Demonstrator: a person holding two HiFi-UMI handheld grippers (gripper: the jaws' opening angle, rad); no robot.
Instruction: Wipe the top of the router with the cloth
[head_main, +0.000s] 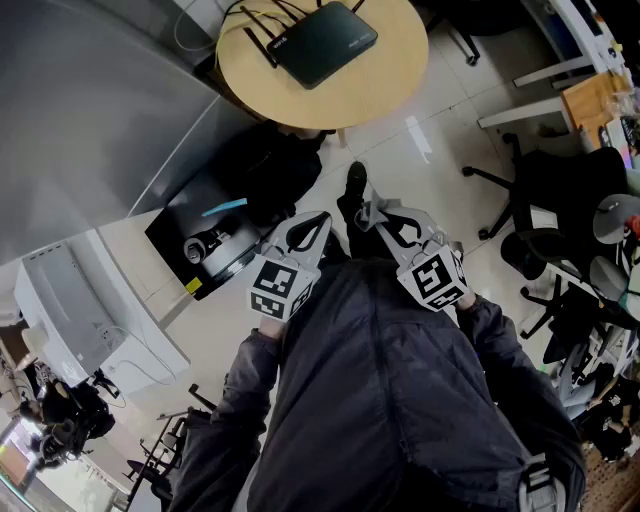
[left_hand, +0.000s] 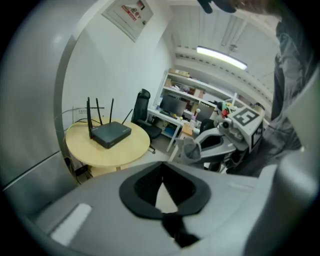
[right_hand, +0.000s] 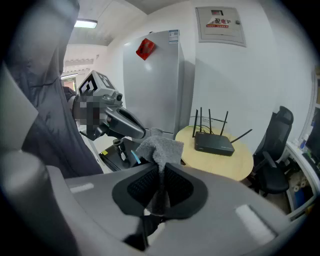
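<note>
Clamping the grey cloth, right tongs face the router, lettering illegible; left tongs clenched empty.

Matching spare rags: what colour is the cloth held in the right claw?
The cloth is plain grey, with no pattern. It shows best in the right gripper view.

router: black flat box, thin antennas upright along one long edge; lies flat on the round light-wood table | cloth: grey, fluffy, bunched; pinched between the closed jaws of the right gripper, crumpled end sticking out past the tips; well apart from router
</note>
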